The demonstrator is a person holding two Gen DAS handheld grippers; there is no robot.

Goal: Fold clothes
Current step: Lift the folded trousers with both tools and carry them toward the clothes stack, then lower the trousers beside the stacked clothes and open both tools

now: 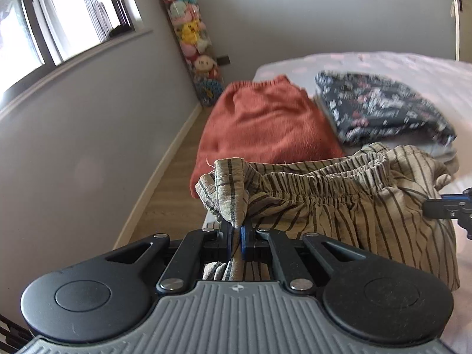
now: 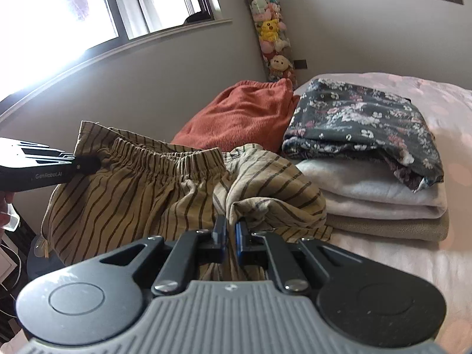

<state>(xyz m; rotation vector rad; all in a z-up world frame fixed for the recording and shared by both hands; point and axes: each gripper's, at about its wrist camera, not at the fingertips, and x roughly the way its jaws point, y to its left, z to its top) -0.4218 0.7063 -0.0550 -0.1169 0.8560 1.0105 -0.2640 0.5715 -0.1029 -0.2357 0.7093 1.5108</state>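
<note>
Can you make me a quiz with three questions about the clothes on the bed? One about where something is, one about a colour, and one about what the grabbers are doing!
1. Where is the flowery dark cloth?
A. on top of the folded pile
B. on the floor
C. hanging on the window

2. What colour is the plain garment lying behind the striped shorts?
A. bright green
B. rusty orange
C. purple

3. What is the left gripper doing?
A. open above the bed
B. shut on the striped shorts
C. holding a soft toy

Answers:
1. A: the flowery cloth lies on the white and beige folded pile.
2. B: the orange garment sits behind the striped shorts.
3. B: the left gripper has its fingers pinching a corner of the shorts; the right gripper pinches the other end.
</note>
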